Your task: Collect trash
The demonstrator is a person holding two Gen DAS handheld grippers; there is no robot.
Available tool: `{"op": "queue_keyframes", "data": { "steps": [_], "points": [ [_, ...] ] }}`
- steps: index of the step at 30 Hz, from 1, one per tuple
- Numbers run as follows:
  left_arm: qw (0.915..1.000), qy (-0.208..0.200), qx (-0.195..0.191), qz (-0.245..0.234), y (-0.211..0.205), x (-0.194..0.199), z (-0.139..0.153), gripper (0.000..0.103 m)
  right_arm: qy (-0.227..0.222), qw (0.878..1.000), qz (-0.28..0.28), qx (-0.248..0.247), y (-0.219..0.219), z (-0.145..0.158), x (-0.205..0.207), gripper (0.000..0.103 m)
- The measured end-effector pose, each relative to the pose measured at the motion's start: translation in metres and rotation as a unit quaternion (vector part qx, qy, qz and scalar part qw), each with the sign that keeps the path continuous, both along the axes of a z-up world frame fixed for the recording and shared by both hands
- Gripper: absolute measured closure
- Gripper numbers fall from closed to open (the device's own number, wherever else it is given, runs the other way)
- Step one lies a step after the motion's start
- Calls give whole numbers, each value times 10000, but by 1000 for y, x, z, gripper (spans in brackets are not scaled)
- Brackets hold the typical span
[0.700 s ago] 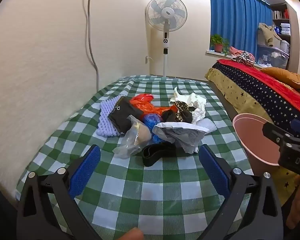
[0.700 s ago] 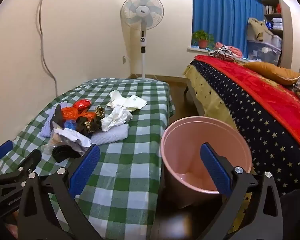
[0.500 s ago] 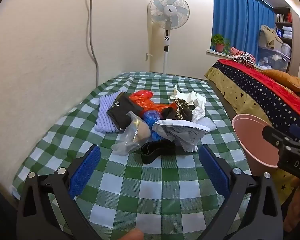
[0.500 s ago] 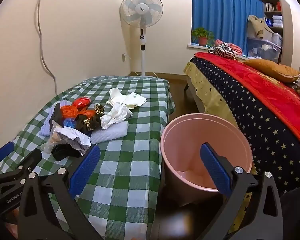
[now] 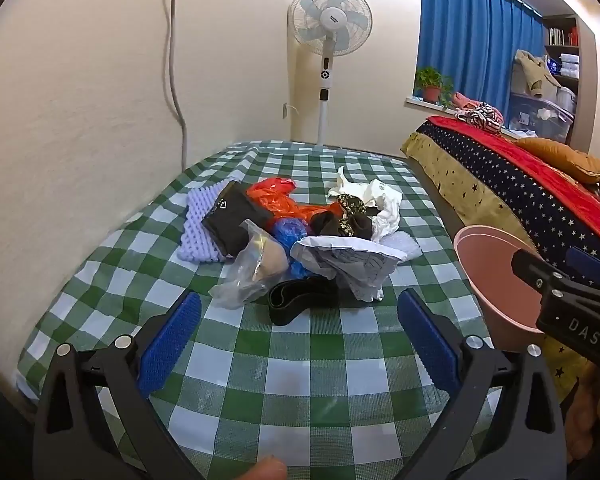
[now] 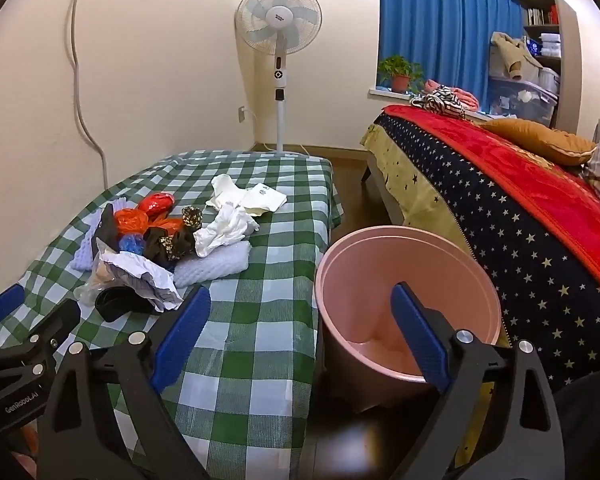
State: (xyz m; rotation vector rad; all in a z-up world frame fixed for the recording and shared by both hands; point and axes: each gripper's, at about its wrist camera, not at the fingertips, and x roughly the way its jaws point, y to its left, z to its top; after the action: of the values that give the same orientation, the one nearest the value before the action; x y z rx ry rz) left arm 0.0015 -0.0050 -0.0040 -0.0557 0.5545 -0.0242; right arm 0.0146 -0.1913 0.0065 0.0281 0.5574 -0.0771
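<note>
A heap of trash lies on the green checked table (image 5: 308, 364): crumpled printed paper (image 5: 350, 262), a clear plastic bag (image 5: 252, 270), a black band (image 5: 300, 298), orange plastic (image 5: 278, 200), a blue wad (image 5: 288, 232), white tissue (image 5: 382, 204) and a black packet (image 5: 232, 218). A pink bin (image 6: 404, 300) stands beside the table's right edge. My left gripper (image 5: 298, 344) is open and empty, just short of the heap. My right gripper (image 6: 300, 334) is open and empty, over the table edge and the bin's near rim.
A lilac foam mat (image 5: 198, 224) lies under the heap's left side. The wall (image 5: 80, 120) runs along the table's left. A standing fan (image 5: 328, 40) is at the far end. A bed (image 6: 520, 208) with a starred cover stands right of the bin.
Both grippers have lifted and tilted slightly, so the table and bin sit a little lower in view. Both stay open. The trash has not moved.
</note>
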Motion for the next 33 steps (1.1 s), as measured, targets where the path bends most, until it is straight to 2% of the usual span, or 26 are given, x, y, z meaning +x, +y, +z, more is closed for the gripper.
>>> {"op": "queue_keyframes", "data": {
  "steps": [33],
  "points": [
    [10000,-5,-34,-16,0,2,2,8,-2,10000,44,-29,3,0,0,13]
  ]
}}
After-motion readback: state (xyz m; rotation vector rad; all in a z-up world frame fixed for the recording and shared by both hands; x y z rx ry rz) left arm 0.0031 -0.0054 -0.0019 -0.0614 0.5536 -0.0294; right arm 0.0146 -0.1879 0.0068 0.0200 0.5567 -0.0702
